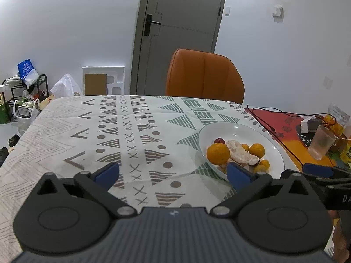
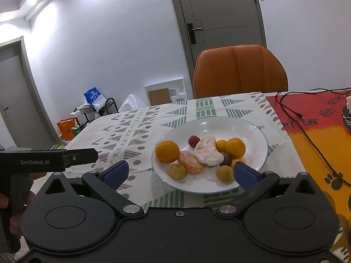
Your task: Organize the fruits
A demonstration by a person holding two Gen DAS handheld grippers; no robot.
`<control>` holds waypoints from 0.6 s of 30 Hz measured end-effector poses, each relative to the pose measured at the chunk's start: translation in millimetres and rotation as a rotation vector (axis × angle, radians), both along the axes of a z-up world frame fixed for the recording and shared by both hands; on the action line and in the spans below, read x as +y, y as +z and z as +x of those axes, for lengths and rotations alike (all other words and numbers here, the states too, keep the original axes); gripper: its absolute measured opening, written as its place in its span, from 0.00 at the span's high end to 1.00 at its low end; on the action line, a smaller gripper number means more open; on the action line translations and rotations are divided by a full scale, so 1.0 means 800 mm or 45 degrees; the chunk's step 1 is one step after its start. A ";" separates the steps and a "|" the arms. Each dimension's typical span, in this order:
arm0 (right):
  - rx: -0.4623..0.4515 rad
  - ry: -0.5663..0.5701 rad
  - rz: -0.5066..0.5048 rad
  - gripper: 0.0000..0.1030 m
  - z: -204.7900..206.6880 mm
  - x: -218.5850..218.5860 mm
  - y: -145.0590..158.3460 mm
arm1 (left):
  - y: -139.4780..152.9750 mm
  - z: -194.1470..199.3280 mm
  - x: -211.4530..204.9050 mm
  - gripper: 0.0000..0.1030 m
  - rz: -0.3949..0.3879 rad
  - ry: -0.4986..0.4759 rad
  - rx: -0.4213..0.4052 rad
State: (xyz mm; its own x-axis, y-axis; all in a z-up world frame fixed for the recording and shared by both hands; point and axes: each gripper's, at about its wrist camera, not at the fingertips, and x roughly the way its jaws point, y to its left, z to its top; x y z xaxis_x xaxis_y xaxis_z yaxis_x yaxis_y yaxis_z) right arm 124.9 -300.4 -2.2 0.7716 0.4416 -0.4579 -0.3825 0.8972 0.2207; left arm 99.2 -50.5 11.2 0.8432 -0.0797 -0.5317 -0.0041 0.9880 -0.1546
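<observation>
A white plate (image 2: 252,131) on the patterned tablecloth holds the fruit: a large orange (image 2: 167,151), a second orange (image 2: 235,148), a peeled pomelo piece (image 2: 208,151), a peeled orange segment (image 2: 190,162), a red plum (image 2: 193,141) and small yellow fruits (image 2: 178,171). My right gripper (image 2: 181,174) is open and empty, just in front of the plate. My left gripper (image 1: 173,174) is open and empty, left of the plate (image 1: 239,129), over bare cloth. The big orange also shows in the left wrist view (image 1: 217,153).
An orange chair (image 1: 204,74) stands at the table's far side. A red-and-yellow mat (image 2: 318,135) with a black cable (image 2: 307,135) lies right of the plate. A plastic cup (image 1: 321,142) and a white charger (image 1: 307,123) sit at the right.
</observation>
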 end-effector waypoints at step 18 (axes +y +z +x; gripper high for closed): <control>0.025 0.025 0.005 0.00 -0.038 0.012 0.021 | 0.020 -0.073 0.047 0.00 0.002 0.079 -0.037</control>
